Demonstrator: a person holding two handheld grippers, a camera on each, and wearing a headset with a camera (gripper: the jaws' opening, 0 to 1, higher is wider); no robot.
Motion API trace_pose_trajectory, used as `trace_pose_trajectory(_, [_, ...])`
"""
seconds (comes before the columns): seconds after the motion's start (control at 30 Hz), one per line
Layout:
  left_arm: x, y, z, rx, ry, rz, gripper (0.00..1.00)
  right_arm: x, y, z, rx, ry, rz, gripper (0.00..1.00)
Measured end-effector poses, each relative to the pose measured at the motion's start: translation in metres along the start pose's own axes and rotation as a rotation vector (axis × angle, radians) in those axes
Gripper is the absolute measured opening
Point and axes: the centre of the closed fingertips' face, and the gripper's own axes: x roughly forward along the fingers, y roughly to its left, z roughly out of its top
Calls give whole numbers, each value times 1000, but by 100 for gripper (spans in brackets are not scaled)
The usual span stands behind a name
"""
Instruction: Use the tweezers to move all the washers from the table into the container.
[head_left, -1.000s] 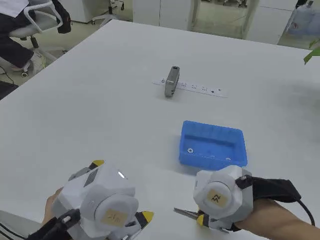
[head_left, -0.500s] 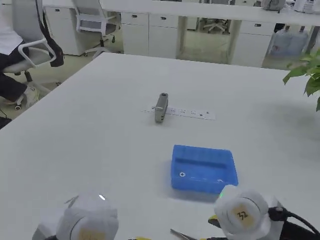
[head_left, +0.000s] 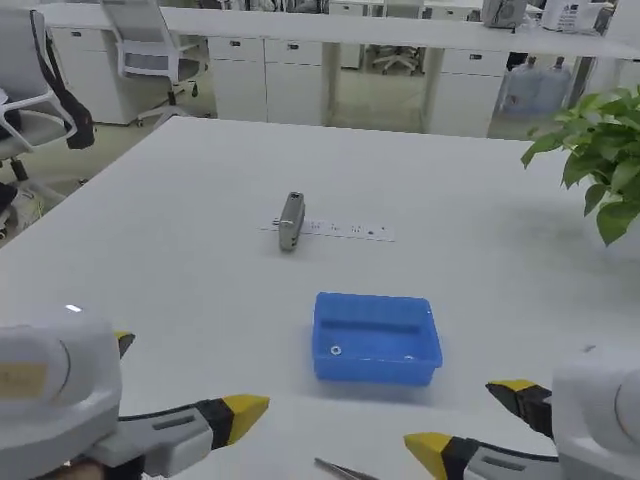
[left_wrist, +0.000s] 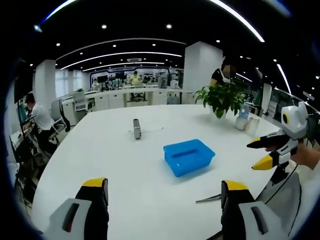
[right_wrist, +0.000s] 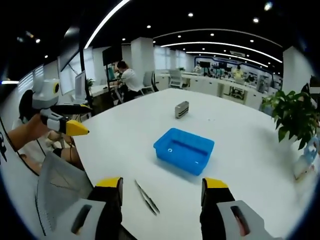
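Both the left gripper and the right gripper are gaping wide and holding nothing. The thin metal tweezers are lying on the white table, at 6 o'clock from the blue rectangular plastic container, probably within reach for grasping. One small silver washer is lying inside the container.

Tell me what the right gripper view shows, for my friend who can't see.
Tweezers lie on a white table between the jaws of the open right claw. Beyond them sits a blue container with a small washer inside, and the left claw is at the left side.
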Motion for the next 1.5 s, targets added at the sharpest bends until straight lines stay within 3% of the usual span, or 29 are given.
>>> trace_pose_trajectory(0.07, [-3,-6,3,-16,-13,-13,97,-3,-2,1,15,-23,-17,63])
trace_pose_trajectory(0.2, [-5,-12,2,-44,-20,-24,98,-8,-9,-10,31,-10,-58,72])
trace_pose_trajectory(0.53, [-10,-12,-13,-71,5,-9,99,-18,-21,-35,79,33,-94,77])
trace_pose_trajectory(0.7, [-10,-12,-20,-80,25,-5,99,-20,-21,-38,127,20,-92,79])
trace_pose_trajectory(1.2, [-7,-20,-27,-39,47,-11,99,-23,-25,-39,68,35,-134,81])
trace_pose_trajectory(1.4, [-5,-21,-29,-47,52,-15,99,-21,-24,-44,64,55,-131,81])
trace_pose_trajectory(1.5, [-4,-21,-31,-23,56,-2,99,-20,-23,-44,61,57,-129,82])
